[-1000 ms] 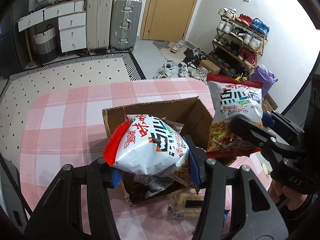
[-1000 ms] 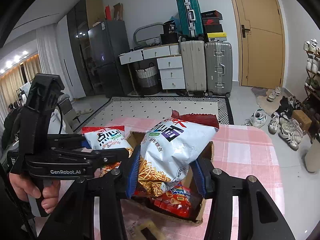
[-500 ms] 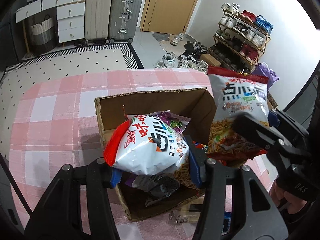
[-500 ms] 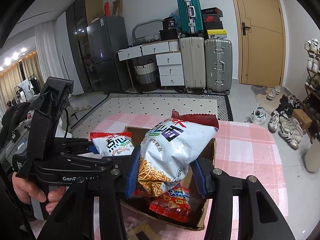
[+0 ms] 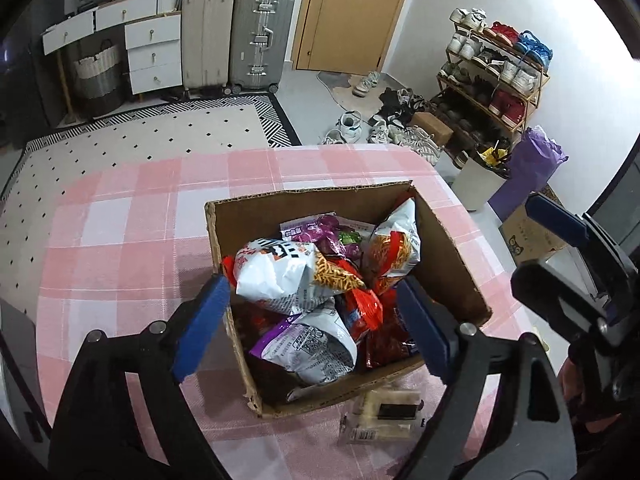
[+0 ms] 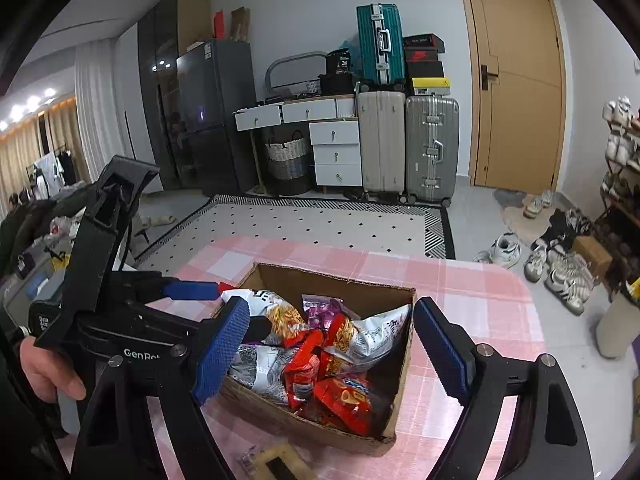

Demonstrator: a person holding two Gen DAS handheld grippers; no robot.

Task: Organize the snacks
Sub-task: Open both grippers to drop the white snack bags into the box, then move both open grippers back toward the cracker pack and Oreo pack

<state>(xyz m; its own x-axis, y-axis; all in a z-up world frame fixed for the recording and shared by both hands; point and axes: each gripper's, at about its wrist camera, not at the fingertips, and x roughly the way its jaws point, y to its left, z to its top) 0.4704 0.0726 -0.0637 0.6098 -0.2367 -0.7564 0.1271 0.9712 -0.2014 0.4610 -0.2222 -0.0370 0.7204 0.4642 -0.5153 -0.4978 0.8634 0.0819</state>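
Both hand-held grippers hover over the cardboard box (image 5: 448, 248), which sits on the counter (image 5: 120, 216) with its pink check cloth. Left hand-held gripper (image 5: 312, 320): jaws have just been opening, now spread wide with nothing between the blue pads; the white noodle-snack bag (image 5: 280, 276) lies below them in the box, let go. Right hand-held gripper (image 6: 332, 348): jaws likewise have just been opening, released and bare; its white bag (image 6: 376, 340) leans against the far-right inner wall of the box.

Box contents (piled loose, not stacked): the two white bags, a purple packet (image 5: 316, 236), a grey-and-purple bag (image 5: 312, 344) at the near side, several red packs (image 6: 344, 396).

Progress: most of the snacks appear to be boxed. Left over: one flat clear-wrapped pack (image 5: 384, 412) on the counter, just outside the near wall of the box. The right wrist view shows it only at the bottom edge, possibly the same item; hard to say.

Judgement: the drop step is done for both bags; picking up that last pack is probably what remains, plus any tidying of the heap.
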